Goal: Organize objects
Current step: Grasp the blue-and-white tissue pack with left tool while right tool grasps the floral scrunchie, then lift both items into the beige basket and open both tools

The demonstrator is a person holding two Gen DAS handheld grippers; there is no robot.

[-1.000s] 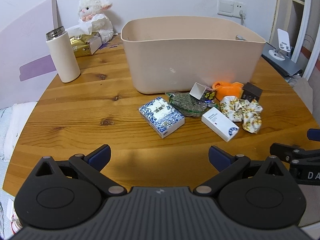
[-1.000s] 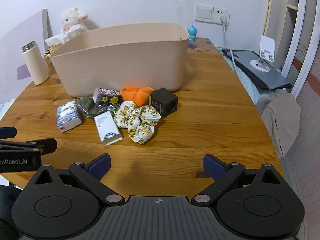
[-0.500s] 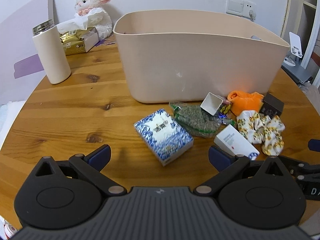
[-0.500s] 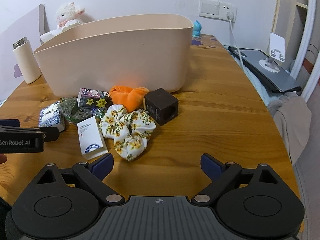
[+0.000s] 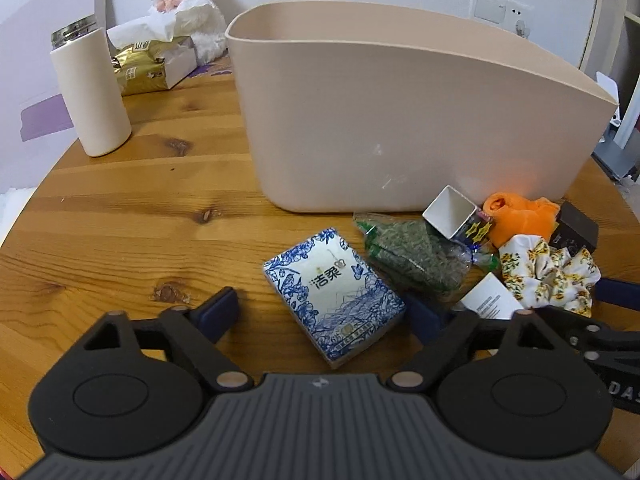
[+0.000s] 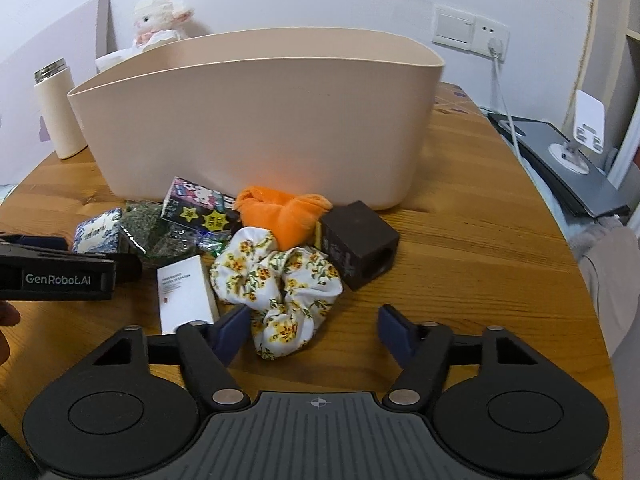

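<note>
Left claw (image 5: pixel 324 312) gapes around blue-white packet (image 5: pixel 334 294), seemingly not touching. Right claw (image 6: pixel 314 330) gapes by floral scrunchie (image 6: pixel 280 284). Beige bin (image 6: pixel 256 120) on worktop (image 6: pixel 460 248) behind.

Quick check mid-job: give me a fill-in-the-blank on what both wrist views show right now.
1. The left gripper is open around the blue-and-white ____.
2. The floral scrunchie lies against the ____ cloth.
3. Both grippers' jaws hold ____.
4. The white bottle stands ____.

Missing words: tissue pack; orange; nothing; upright
</note>
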